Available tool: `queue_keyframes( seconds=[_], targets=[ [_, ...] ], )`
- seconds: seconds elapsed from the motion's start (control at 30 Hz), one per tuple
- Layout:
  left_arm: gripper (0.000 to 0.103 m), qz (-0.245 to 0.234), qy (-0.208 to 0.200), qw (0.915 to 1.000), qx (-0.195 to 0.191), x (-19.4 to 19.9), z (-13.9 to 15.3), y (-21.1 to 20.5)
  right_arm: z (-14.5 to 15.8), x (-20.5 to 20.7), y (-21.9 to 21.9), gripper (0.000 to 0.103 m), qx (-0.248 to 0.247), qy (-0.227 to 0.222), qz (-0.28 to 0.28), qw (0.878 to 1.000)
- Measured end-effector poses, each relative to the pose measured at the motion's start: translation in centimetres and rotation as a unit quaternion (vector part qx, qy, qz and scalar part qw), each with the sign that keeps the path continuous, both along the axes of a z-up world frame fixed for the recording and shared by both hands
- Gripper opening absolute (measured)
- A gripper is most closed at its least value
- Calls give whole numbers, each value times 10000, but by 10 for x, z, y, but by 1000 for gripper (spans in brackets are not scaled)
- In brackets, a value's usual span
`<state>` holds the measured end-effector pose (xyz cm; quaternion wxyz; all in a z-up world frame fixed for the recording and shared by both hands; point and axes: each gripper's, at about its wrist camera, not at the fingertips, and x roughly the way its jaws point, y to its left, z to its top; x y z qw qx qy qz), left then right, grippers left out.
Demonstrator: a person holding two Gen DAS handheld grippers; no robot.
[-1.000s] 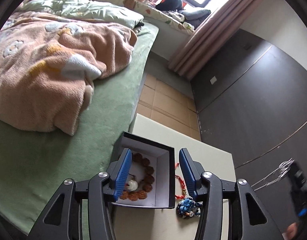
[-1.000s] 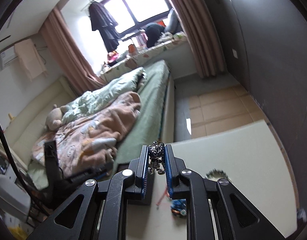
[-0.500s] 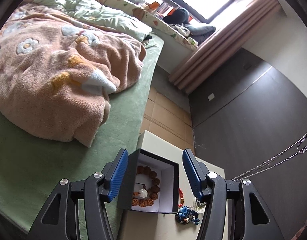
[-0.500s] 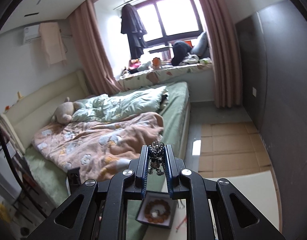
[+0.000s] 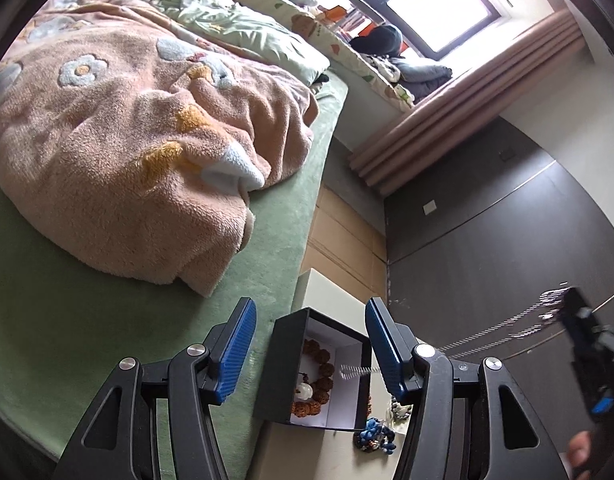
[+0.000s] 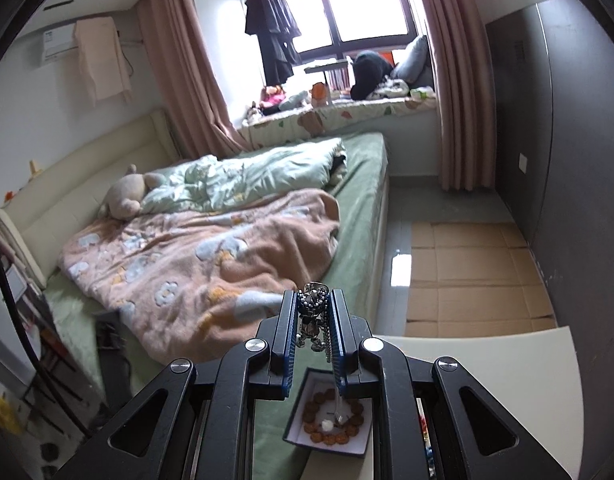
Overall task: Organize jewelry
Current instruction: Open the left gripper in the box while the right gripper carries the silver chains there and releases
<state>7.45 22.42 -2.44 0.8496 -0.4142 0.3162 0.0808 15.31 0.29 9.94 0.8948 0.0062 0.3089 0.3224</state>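
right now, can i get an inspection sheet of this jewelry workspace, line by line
surface: cream tabletop beside the bed, mostly bare
job's things: open black box with white lining holding a brown bead bracelet; silver chain necklace hangs down into the box
clutter: blue bead ornament and other small jewelry pieces lie on the table beside the box
grippers: left gripper open, poised around the box, touching nothing; its jaws have just been opening; right gripper shut on the necklace above the box
cables: black cable at the left edge of the right wrist view
surroundings: green bed with pink floral blanket, dark wall panels, curtained window
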Motion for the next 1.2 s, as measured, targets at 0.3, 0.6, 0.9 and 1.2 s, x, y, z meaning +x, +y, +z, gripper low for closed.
queue_keyframes(
  seconds=[0.3,0.6,0.9,1.2],
  targets=[
    [58,-23,22,10000,-53,4,-2,0,-49,32,10,17,-225,413,-127,9988],
    [58,54,47,9998,-158,2,-5,5,-102,44,14,17,-457,858,-182,9951],
    [58,119,76,9998,-173,2,-6,8,-142,53,17,18,-789,1255,-309,9885],
    [58,-27,106,9999,2,8,-3,-5,-130,48,-21,58,-394,1495,-408,9871]
  ],
)
